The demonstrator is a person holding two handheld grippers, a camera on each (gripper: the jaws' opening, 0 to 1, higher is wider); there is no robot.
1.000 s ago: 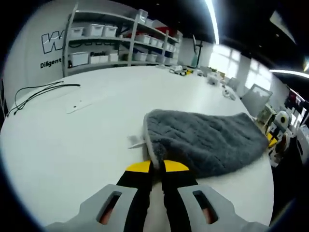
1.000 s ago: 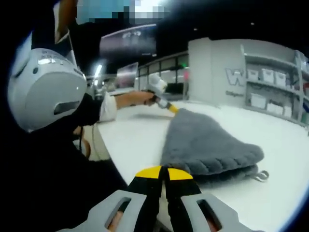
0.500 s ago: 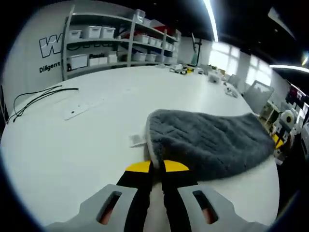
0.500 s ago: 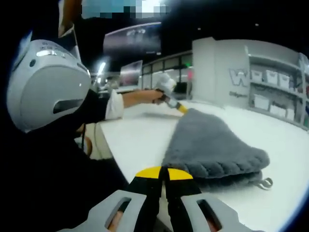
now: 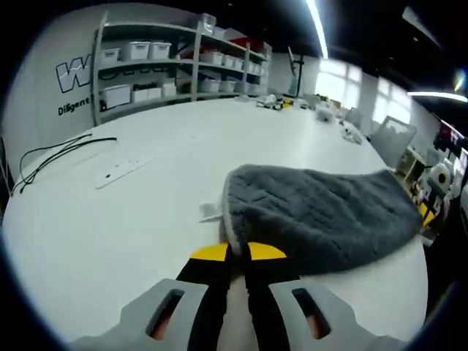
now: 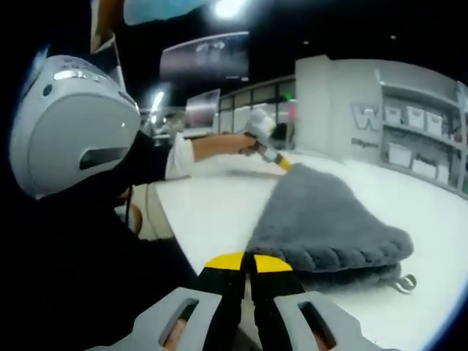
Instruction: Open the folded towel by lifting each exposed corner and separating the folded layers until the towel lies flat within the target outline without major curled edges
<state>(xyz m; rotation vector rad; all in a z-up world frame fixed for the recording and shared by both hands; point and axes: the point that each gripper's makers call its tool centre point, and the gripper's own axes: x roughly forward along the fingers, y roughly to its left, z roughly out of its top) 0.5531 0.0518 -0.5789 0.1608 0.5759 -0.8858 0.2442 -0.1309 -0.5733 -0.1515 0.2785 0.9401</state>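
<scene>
a: where's the towel (image 5: 322, 219) rn?

b: grey, fluffy, lying on the white table (image 5: 110, 227), still folded w/ layers stacked. in the left gripper view it stretches away to the right from the left gripper (image 5: 238, 252).

a: left gripper's jaws?

b: pressed together on the towel's near corner, yellow tips right at the edge. a small white tag (image 5: 210, 213) sticks out just beside that corner.

a: and the right gripper (image 6: 247, 262)?

b: in the right gripper view its jaws are clenched too, pinching the towel's (image 6: 329, 223) near edge at the table's side. a small loop (image 6: 404, 282) hangs off the towel's lower layer to the right.

a: can u see the other gripper from there?

b: yep, the left gripper (image 6: 281, 164) is at the towel's far corner, held in a hand (image 6: 248, 142) w/ a white cuff. person in dark clothes close on the left, a white helmet-like thing (image 6: 73, 124) next to them.

a: anything else on the table?

b: black cable (image 5: 55, 150) and a flat white strip (image 5: 117, 170) well apart from the towel, small clutter at the far end. shelves w/ bins (image 5: 157, 58) behind.
</scene>
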